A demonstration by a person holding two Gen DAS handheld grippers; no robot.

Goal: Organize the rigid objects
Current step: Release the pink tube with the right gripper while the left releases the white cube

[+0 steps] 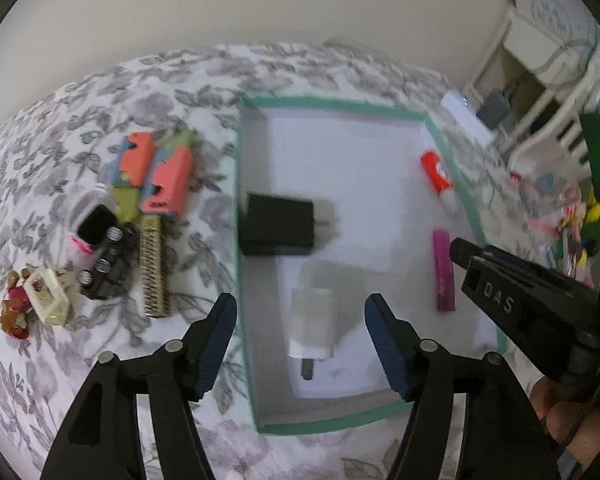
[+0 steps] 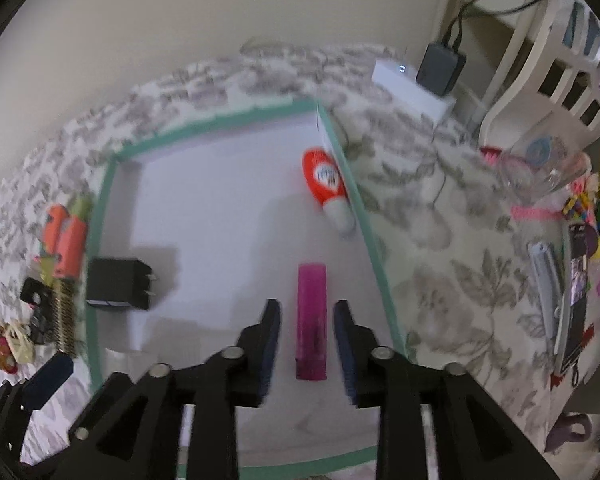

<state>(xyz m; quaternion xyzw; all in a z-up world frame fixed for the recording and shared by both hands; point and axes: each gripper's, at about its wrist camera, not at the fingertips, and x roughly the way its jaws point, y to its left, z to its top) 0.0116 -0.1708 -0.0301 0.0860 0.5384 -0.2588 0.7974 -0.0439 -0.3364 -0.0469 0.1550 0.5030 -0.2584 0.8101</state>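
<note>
A white tray with a teal rim (image 1: 332, 104) (image 2: 220, 124) lies on a floral cloth. It holds a black charger (image 1: 278, 224) (image 2: 118, 284), a white charger (image 1: 312, 328), an orange-and-white bottle (image 1: 436, 172) (image 2: 326, 180) and a magenta stick (image 1: 444, 272) (image 2: 311, 320). My left gripper (image 1: 300, 304) hangs open over the white charger, its pads well clear of it. My right gripper (image 2: 307, 306) is open astride the magenta stick, with a gap showing on both sides. One of its fingers (image 1: 496, 292) enters the left wrist view from the right.
Left of the tray lies a cluster: coral cases (image 1: 156, 172), a gold brush (image 1: 154, 272), a smartwatch (image 1: 96, 228), a small toy (image 1: 16, 312). Right of it are a clear glass (image 2: 540, 168), a dark adapter (image 2: 440, 64) on a white box, and bright clutter.
</note>
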